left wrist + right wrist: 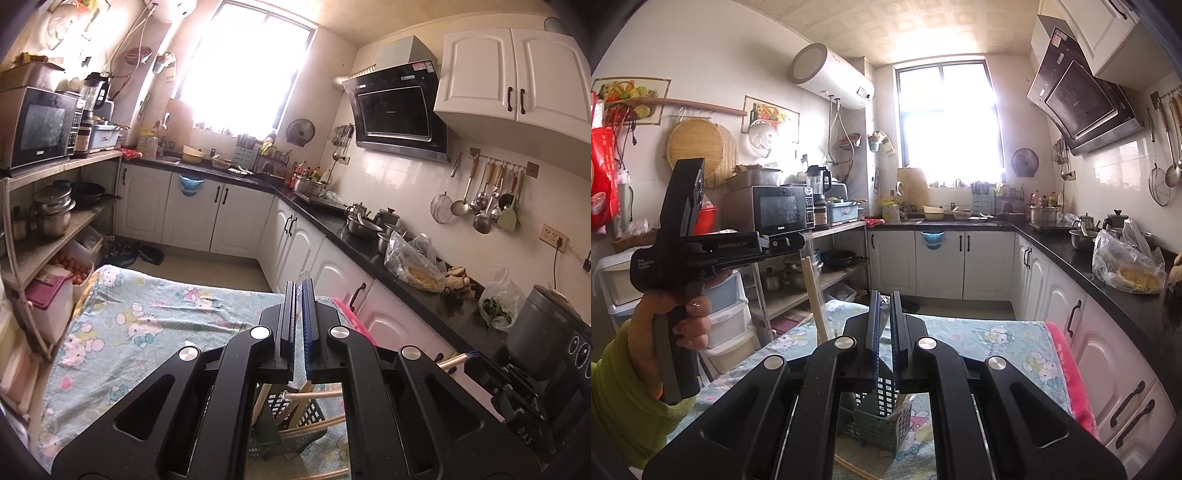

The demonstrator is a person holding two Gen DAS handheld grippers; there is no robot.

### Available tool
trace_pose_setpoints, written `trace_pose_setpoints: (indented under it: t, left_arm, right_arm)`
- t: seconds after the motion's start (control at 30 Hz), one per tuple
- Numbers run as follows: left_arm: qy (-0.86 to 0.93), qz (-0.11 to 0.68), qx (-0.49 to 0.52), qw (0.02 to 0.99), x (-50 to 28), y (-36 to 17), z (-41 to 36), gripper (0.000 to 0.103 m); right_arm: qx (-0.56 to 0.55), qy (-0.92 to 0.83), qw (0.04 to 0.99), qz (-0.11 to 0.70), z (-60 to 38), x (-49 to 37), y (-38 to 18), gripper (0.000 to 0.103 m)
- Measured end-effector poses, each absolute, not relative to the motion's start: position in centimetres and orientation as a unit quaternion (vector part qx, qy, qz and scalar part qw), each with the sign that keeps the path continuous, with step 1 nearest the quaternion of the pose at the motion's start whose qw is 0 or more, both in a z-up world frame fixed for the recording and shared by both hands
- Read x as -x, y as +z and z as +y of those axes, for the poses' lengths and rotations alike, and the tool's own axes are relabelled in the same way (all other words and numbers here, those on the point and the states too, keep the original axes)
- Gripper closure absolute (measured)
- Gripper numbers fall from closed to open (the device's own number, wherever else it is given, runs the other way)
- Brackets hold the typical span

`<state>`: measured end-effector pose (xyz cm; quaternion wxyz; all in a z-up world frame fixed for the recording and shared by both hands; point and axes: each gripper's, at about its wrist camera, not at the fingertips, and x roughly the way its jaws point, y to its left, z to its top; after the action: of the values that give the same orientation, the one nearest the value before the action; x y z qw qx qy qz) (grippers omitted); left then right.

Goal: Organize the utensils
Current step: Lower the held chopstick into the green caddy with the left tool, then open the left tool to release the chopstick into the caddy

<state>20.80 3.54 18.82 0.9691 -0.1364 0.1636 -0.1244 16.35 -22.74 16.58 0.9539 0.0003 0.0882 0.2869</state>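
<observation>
Left claw clenched on chopsticks, right claw clenched – empty, green basket beneath.

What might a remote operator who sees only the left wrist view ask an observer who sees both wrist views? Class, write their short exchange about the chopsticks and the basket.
Operator: My left gripper looks shut. Is it carrying anything?
Observer: Yes. In the right wrist view, pale chopsticks hang down from its tips, clear of the table.
Operator: I only glimpse a basket through my gripper's frame. Where is the other gripper relative to it?
Observer: The green slotted basket stands on the cartoon-print cloth. The right gripper is just above it, with its jaws together.
</observation>
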Motion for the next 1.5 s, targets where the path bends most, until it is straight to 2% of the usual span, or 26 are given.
trace_pose_setpoints:
  t: [1.03,1.13,1.2,1.23,1.3,1.37,1.5]
  left_arm:
    - [-0.13,0.21,0.148,0.958,-24.8,14.1,2.9,0.102]
    - [-0.127,0.221,0.15,0.955,-25.0,13.4,3.2,0.093]
    - [-0.124,0.227,0.15,0.954,-25.0,13.0,3.3,0.082]
    - [-0.123,0.228,0.15,0.954,-25.0,12.8,3.3,0.079]
    - [-0.123,0.234,0.152,0.952,-25.0,12.5,3.5,0.071]
    - [-0.122,0.237,0.153,0.952,-24.9,12.2,3.6,0.068]
    - [-0.121,0.239,0.152,0.951,-24.3,12.0,3.8,0.055]
  right_arm:
    - [0.004,0.281,0.947,0.153,-21.7,-19.2,13.8,0.097]
    - [0.001,0.281,0.946,0.159,-21.7,-19.4,13.5,0.095]
    - [0.0,0.281,0.946,0.16,-21.7,-19.4,13.4,0.095]
    - [-0.001,0.281,0.946,0.161,-21.8,-19.4,13.4,0.094]
    - [-0.003,0.278,0.947,0.162,-21.9,-19.4,13.3,0.085]
    - [-0.005,0.277,0.947,0.163,-22.0,-19.4,13.2,0.084]
    - [-0.007,0.274,0.948,0.164,-22.2,-19.3,13.0,0.079]
